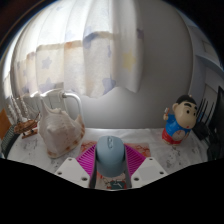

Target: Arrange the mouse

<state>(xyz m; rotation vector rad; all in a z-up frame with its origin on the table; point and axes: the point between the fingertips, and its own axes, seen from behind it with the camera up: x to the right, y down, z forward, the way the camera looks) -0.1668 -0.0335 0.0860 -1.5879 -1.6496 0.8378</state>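
Observation:
A pale blue-grey computer mouse [111, 156] sits between my two fingers, its wheel end pointing away from me. Both magenta pads [90, 160] press against its sides, so my gripper [111, 166] is shut on it. The mouse appears lifted a little above the white patterned tabletop [150, 140]. Its rear end is hidden behind the gripper body.
A clear glass pitcher [58, 122] stands to the left beyond the fingers, with glassware [20, 112] further left. A cartoon boy figurine [180, 120] stands to the right, next to a dark object [211, 115]. A light curtain [110, 50] hangs behind the table.

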